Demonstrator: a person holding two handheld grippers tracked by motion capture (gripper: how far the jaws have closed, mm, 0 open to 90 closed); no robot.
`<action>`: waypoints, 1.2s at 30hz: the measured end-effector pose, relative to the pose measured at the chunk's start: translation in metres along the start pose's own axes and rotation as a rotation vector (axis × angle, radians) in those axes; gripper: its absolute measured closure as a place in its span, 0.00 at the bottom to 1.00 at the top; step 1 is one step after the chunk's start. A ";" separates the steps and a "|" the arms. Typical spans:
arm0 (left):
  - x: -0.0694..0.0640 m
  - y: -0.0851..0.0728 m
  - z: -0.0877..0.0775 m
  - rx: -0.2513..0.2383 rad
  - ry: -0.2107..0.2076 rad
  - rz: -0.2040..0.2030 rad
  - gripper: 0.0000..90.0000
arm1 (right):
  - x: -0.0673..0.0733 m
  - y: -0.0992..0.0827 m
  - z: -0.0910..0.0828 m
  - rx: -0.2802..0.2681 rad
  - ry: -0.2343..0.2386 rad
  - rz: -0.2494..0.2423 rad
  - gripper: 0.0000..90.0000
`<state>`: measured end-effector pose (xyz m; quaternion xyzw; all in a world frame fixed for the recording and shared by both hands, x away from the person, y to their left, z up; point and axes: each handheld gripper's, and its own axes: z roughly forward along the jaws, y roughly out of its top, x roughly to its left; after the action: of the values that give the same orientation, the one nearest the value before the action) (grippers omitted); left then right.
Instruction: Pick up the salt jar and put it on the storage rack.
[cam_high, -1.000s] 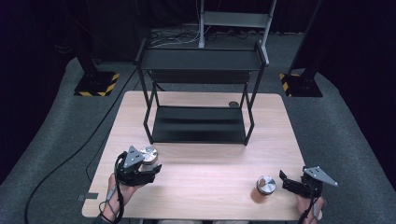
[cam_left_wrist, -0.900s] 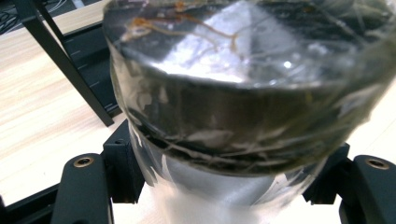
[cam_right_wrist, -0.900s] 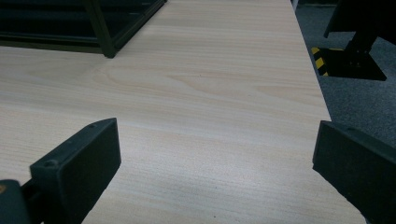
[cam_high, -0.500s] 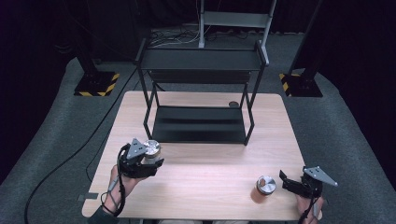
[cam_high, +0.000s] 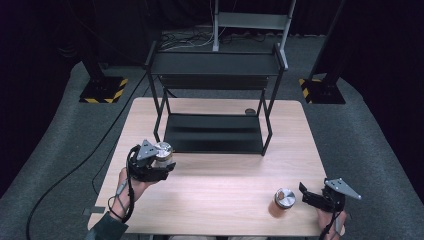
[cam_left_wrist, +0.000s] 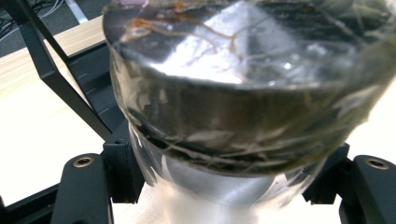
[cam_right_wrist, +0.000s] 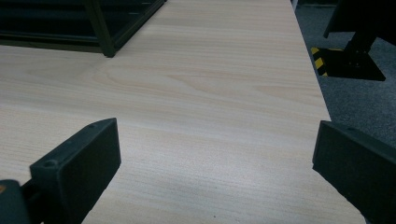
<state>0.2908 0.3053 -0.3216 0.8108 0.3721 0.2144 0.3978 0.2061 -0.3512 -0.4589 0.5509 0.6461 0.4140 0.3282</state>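
Note:
A glass jar (cam_high: 163, 150) with a silver lid sits in my left gripper (cam_high: 161, 165), which is shut on it and holds it just above the table's left side, near the front of the black shelf rack (cam_high: 215, 100). In the left gripper view the jar (cam_left_wrist: 243, 93) looms close, its neck clamped between the two black jaws of the left gripper (cam_left_wrist: 229, 191). A second jar (cam_high: 284, 200), silver-lidded with brown contents, stands at the front right. Just right of it, my right gripper (cam_high: 308, 195) rests open, pointing left. In its own view the right gripper (cam_right_wrist: 217, 158) has only bare wood between its jaws.
The two-tier black rack stands at the back middle of the wooden table (cam_high: 225, 175), its lower shelf (cam_high: 212, 132) bare. A small dark round object (cam_high: 250, 111) lies behind the rack's right leg. Black stands with hazard-striped bases (cam_high: 102, 90) flank the table on the floor.
My left gripper has lifted the jar and carried it a little farther from the person, toward the rack. The right gripper and the second jar have stayed put.

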 end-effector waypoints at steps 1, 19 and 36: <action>0.000 0.000 0.000 0.000 0.000 0.000 0.34 | 0.000 0.000 0.000 0.000 0.000 0.000 0.00; 0.014 0.025 -0.003 -0.006 0.003 0.012 0.34 | 0.001 0.000 0.000 0.000 -0.002 -0.002 0.00; 0.025 0.049 0.001 0.005 0.003 0.018 0.34 | 0.000 0.000 0.000 -0.001 0.001 0.000 0.00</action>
<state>0.3281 0.3043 -0.2813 0.8147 0.3657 0.2183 0.3935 0.2060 -0.3514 -0.4591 0.5503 0.6461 0.4148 0.3282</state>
